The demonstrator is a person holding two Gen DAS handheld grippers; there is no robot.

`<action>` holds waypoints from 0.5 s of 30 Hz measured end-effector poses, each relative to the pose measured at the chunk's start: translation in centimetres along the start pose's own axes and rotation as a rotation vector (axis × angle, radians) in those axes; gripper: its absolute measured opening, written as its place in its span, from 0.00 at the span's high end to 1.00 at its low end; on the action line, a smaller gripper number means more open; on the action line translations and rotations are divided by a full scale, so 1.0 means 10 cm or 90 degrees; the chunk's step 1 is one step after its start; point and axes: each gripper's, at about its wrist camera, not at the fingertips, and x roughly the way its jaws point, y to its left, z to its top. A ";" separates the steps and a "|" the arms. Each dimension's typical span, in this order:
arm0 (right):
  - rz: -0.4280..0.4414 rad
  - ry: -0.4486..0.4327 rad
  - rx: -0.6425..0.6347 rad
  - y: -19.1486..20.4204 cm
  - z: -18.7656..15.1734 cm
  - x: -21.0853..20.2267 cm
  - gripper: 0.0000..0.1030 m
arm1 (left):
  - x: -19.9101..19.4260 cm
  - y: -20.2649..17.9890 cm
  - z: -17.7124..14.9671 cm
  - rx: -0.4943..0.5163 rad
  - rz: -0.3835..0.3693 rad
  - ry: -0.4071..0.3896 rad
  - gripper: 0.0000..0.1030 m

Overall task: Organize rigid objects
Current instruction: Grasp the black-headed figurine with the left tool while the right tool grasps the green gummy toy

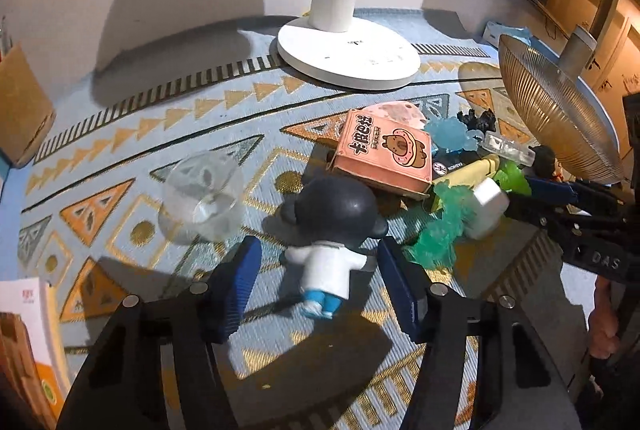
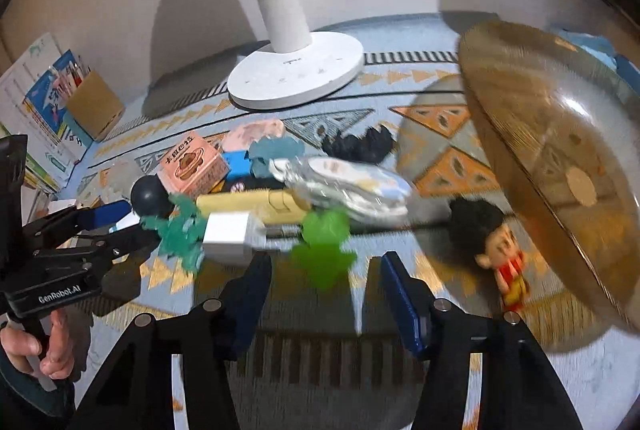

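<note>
left gripper (image 1: 318, 266) has its ribbed blue pads (image 1: 236, 290) set fairly narrow on either side of a little glossy figurine (image 1: 330, 242), the one with a round dark head, white coat and blue legs. it lies on the rug with its body right in the gap, but i can see rug on both sides, so the pads aren't pressing on it.

right gripper (image 2: 324, 294) is much the same: blue fingers (image 2: 400, 306) partly closed, with a soft-looking bright green blob (image 2: 324, 246) just ahead of the tips and lined up with the gap, not touched. it's smeared by blur, so can't say what it is exactly.

further out there's the pile: a white boxy charger block (image 2: 226, 234) touching a spiky teal translucent piece (image 2: 180, 234), a pale yellow stick-shaped thing (image 2: 256, 206), a crinkly clear plastic packet (image 2: 344, 182), a pink cardboard box (image 1: 382, 154) with a cartoon donut bear on it, and some black jagged figure (image 2: 356, 146) behind.

off to the right lies a black-haired figurine in red (image 2: 500, 250), close under a big ribbed amber glass bowl (image 2: 560, 166) tipped on edge. a clear glass cup (image 1: 202, 202) sits left of the dark-headed figurine. everything is on a woven blue rug (image 1: 160, 134) with gold triangles, with a white lamp base (image 1: 348, 58) at the back.
</note>
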 end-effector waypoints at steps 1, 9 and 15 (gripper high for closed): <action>-0.005 -0.002 -0.005 0.01 0.02 0.02 0.60 | -0.01 -0.01 0.00 0.001 -0.004 -0.002 0.51; 0.025 0.000 -0.013 -0.02 -0.06 -0.12 0.67 | -0.21 -0.14 -0.14 -0.003 -0.008 -0.018 0.56; 0.061 -0.005 -0.040 -0.02 -0.32 -0.46 0.73 | -0.50 -0.26 -0.43 -0.031 -0.012 -0.030 0.56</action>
